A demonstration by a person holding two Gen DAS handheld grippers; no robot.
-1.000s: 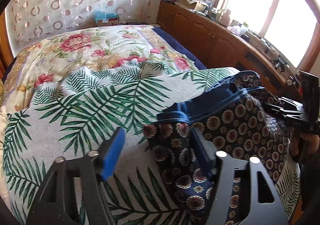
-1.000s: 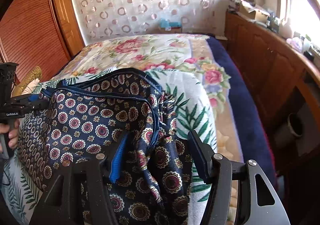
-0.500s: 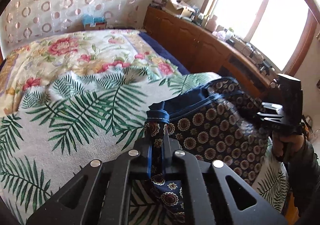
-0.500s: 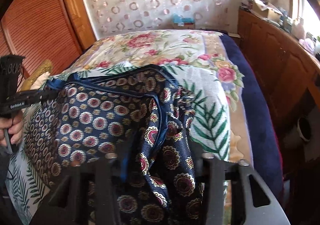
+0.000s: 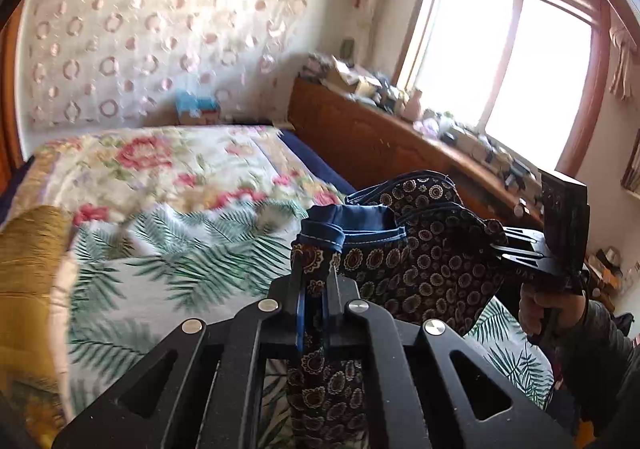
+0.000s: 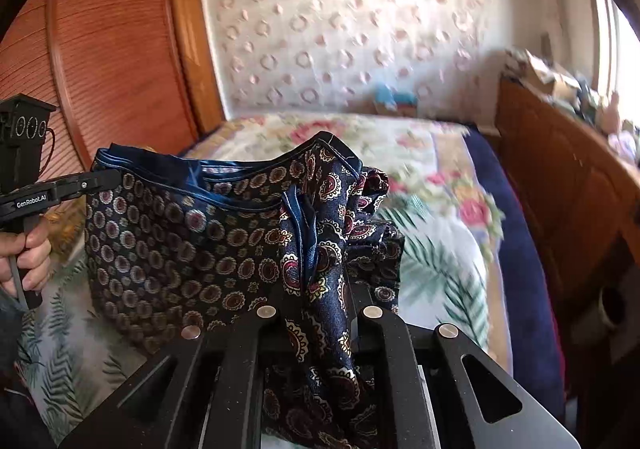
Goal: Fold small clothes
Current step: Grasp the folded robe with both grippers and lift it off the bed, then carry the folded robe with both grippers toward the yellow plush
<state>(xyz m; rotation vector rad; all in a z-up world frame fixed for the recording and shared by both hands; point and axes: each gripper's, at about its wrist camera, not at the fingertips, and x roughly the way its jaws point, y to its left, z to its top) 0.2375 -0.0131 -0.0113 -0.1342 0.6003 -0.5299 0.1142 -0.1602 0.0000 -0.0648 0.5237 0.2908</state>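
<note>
The navy patterned shorts (image 5: 420, 261) with a blue waistband hang stretched between my two grippers, lifted off the bed. My left gripper (image 5: 314, 281) is shut on one end of the waistband; in the right wrist view it (image 6: 108, 179) holds the garment's left corner. The jaws of my right gripper (image 6: 316, 289) are closing, with a bunched fold of the shorts (image 6: 180, 241) pinched between them. The left wrist view shows this gripper (image 5: 498, 247) gripping the far end. A hand (image 6: 28, 261) holds each tool.
Below lies a palm-leaf sheet (image 5: 180, 265) over a floral quilt (image 5: 160, 161) on the bed. A yellow cushion (image 5: 28, 269) sits at the left edge. A cluttered wooden cabinet (image 5: 380, 141) runs under the window; a wooden wardrobe (image 6: 100, 69) stands on the other side.
Both grippers went from open around the shorts to shut on them. Both then rose, lifting the garment off the sheet and stretching it between them.
</note>
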